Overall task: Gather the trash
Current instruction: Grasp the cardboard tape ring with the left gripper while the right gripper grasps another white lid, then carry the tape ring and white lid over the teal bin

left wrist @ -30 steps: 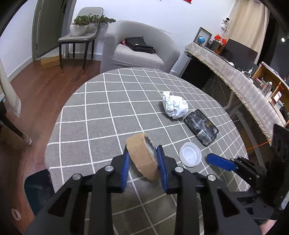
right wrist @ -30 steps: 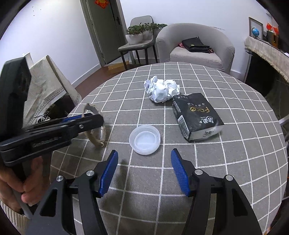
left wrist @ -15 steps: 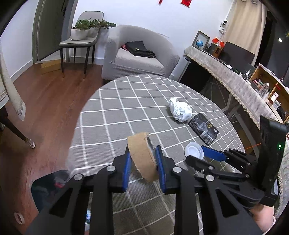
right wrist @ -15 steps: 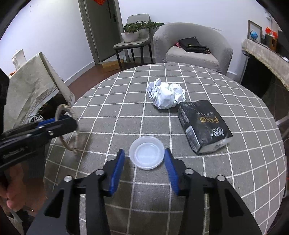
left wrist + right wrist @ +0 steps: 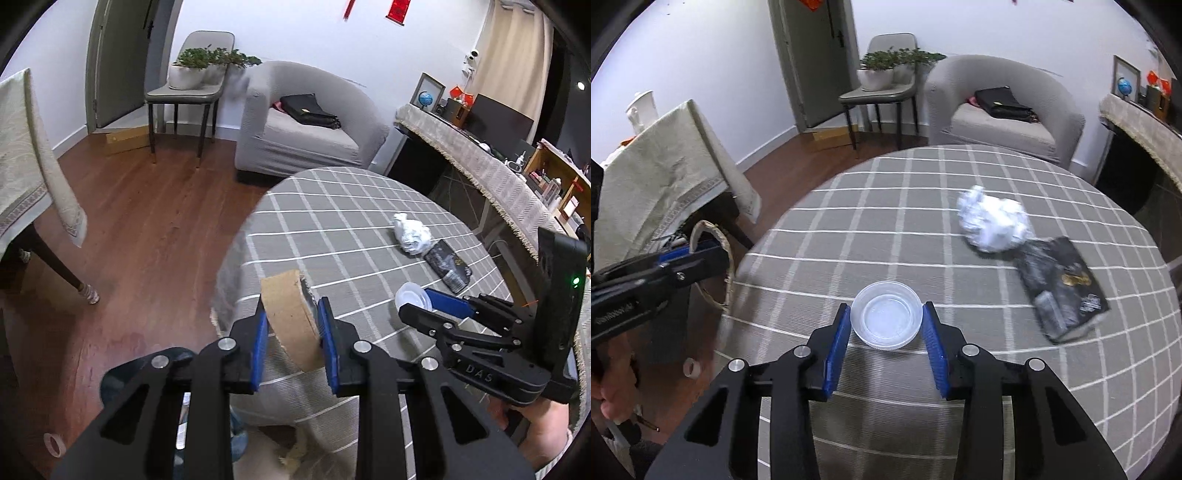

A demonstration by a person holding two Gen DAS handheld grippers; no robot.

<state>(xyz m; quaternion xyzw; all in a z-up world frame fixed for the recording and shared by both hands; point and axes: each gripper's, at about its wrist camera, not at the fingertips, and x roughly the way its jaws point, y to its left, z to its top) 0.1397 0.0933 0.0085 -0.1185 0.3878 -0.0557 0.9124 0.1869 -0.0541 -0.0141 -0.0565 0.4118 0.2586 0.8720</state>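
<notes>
Gripping a tape roll [image 5: 291, 317], the left gripper [image 5: 291, 332] hangs near the table edge [image 5: 236, 258]. The right gripper [image 5: 886, 328] clamps a plastic lid [image 5: 886, 314]. Crumpled paper [image 5: 993, 221] and a black packet [image 5: 1063, 288] lie far right.

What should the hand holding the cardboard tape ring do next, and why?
Probably carry it a little further out past the table edge and over the dark bin on the floor. The left gripper is clamped on the cardboard tape ring, which hangs right at the edge of the round table, with the bin just below.
</notes>
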